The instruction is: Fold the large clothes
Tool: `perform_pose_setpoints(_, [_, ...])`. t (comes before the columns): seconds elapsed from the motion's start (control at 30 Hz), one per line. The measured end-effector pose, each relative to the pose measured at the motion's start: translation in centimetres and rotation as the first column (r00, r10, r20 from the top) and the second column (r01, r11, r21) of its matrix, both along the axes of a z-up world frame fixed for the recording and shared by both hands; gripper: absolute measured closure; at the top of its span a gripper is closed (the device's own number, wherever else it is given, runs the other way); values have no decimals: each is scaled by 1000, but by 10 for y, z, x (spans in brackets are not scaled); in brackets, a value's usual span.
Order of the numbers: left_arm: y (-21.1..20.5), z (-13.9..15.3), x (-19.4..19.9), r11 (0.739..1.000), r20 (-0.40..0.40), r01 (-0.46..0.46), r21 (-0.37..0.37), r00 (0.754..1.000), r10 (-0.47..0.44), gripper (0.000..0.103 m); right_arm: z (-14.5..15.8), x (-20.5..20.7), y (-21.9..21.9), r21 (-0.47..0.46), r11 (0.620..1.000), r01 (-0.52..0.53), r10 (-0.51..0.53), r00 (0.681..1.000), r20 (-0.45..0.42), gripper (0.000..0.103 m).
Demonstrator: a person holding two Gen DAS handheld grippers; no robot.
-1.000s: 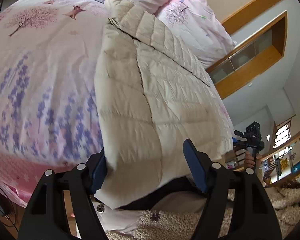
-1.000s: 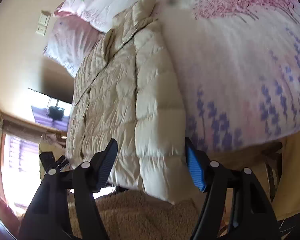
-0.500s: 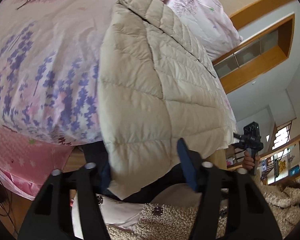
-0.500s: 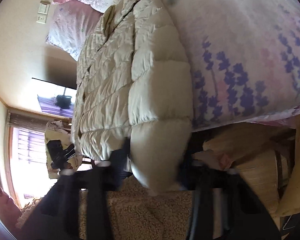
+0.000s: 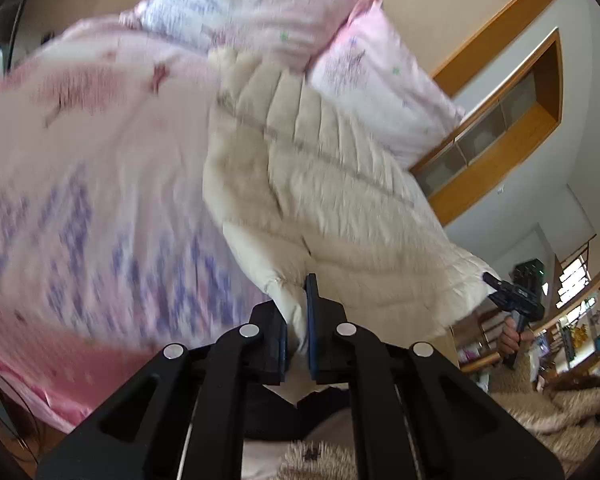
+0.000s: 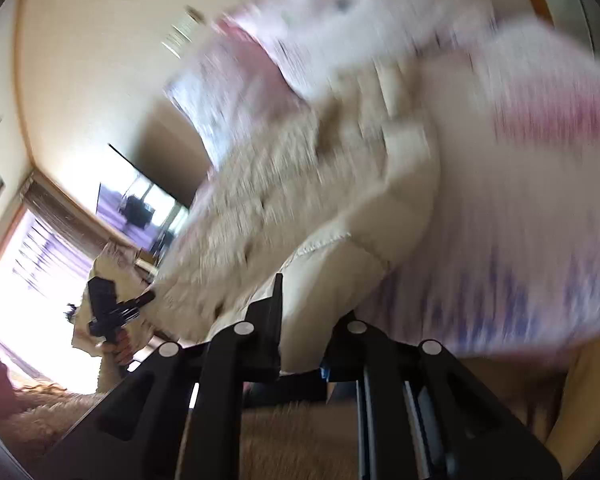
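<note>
A cream quilted down jacket (image 5: 340,200) lies lengthwise on the bed, collar toward the pillows. My left gripper (image 5: 296,304) is shut on one corner of its near hem, and the fabric bunches between the blue pads. In the right wrist view the jacket (image 6: 300,200) is blurred. My right gripper (image 6: 312,304) has the thick hem at the other corner squeezed between its jaws, which are still closing. Each gripper shows small in the other's view: the right gripper (image 5: 490,280) and the left gripper (image 6: 148,298), both at the hem.
The bed carries a pink floral quilt (image 5: 80,160) and pink pillows (image 5: 260,8) at its head. A wooden wall shelf (image 5: 500,120) lies beyond the bed. A bright window (image 6: 20,280) and a wall screen (image 6: 140,208) are on the other side. A fuzzy beige garment (image 5: 560,400) is below.
Both grippers went from open around the hanging hem to closed on it. Both then rose, lifting the jacket's near edge. The right view has also rolled.
</note>
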State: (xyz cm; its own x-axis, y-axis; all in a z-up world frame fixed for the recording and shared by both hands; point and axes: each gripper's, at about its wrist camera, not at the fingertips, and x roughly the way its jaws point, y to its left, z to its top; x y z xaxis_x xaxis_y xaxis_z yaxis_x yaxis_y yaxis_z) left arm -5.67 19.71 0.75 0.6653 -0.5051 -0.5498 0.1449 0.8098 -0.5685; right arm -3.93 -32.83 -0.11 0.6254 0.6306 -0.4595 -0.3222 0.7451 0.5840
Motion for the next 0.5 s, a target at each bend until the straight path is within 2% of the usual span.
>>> perform_pose_setpoints(0.17, [0, 28, 31, 998, 56, -55, 40, 997, 53, 97, 38, 15, 12, -67, 990, 127, -116, 982, 151, 90])
perform_pose_setpoints(0.37, [4, 66, 85, 989, 124, -127, 80, 985, 116, 97, 84, 58, 29, -135, 946, 296, -244, 919, 310, 90])
perform_pose_setpoints(0.5, [7, 89, 129, 983, 157, -159, 89, 977, 144, 97, 103, 93, 39, -150, 920, 363, -288, 884, 368, 90])
